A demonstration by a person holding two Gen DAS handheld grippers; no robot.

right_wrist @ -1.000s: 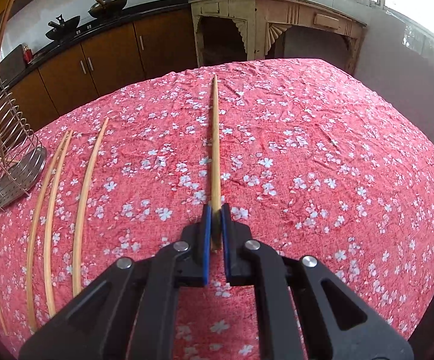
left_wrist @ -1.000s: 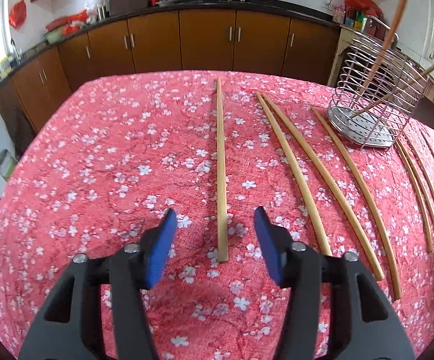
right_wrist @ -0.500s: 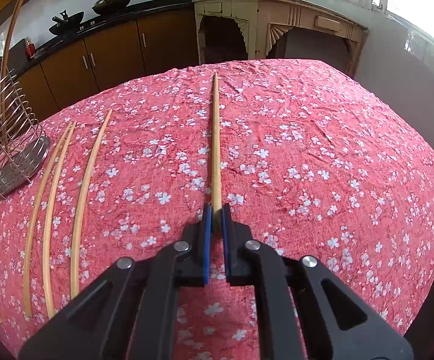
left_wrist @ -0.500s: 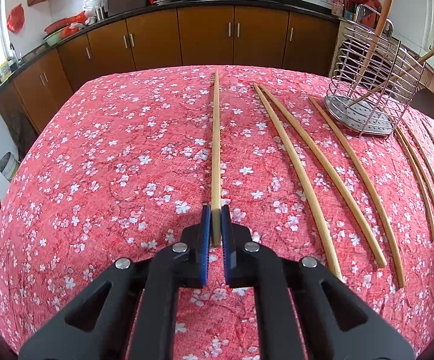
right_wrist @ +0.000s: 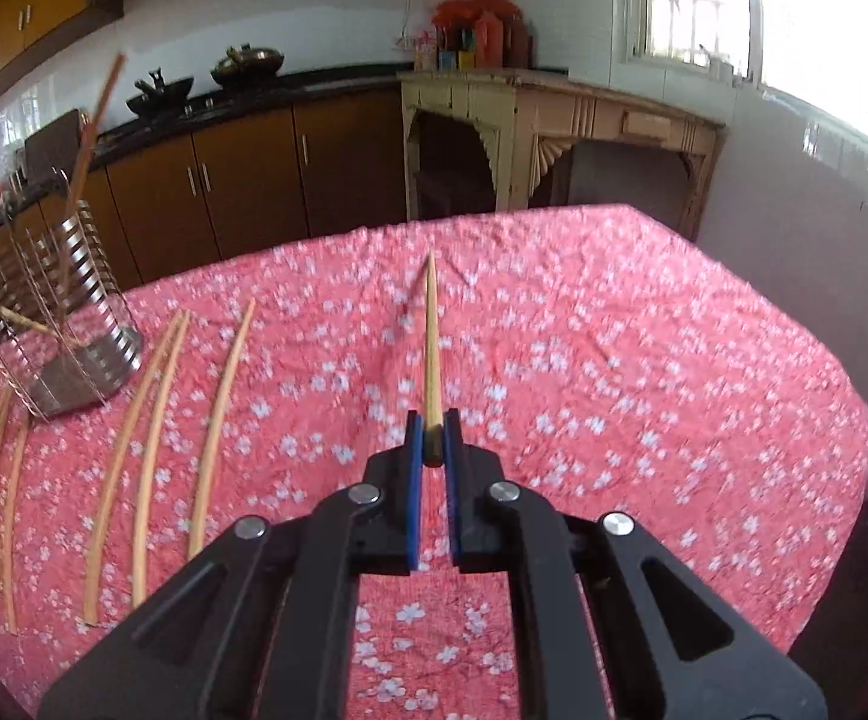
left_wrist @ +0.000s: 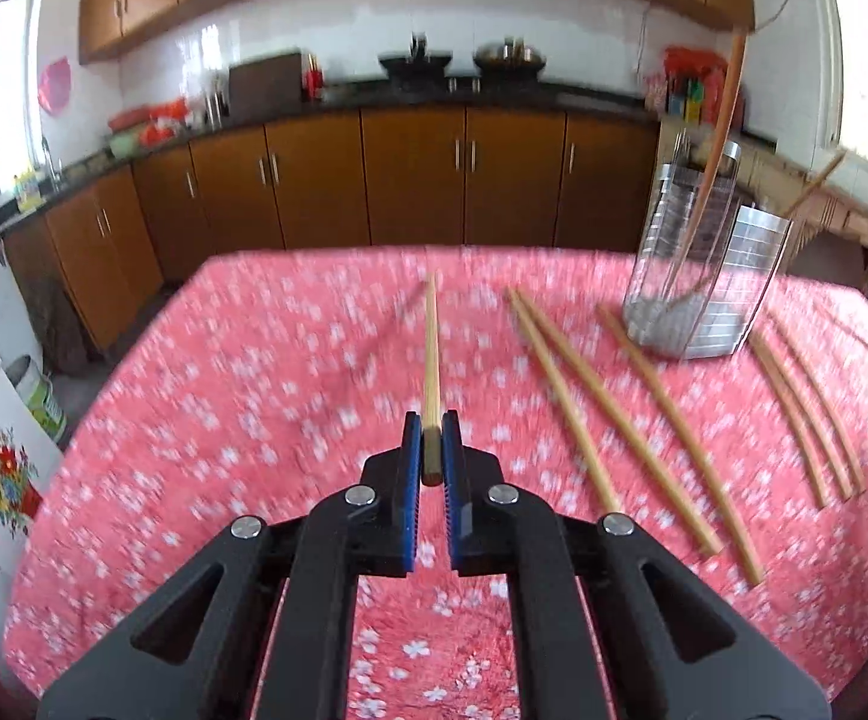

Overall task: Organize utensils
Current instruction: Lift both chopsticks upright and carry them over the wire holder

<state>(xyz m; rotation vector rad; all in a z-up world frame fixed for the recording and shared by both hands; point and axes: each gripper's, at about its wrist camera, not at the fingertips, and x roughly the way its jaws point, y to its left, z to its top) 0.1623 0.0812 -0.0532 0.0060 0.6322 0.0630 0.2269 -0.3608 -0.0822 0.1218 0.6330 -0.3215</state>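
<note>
Left gripper [left_wrist: 432, 450] and right gripper [right_wrist: 432, 441] each clamp one chopstick [left_wrist: 431, 354] end-on. Tip them steeply over the wire holder [left_wrist: 704, 276], upper right; blur hides its openings.

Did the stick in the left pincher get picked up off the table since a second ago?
Yes. The chopstick lay flat on the tablecloth; now the left gripper grips it and it is raised, tip above the cloth.
</note>
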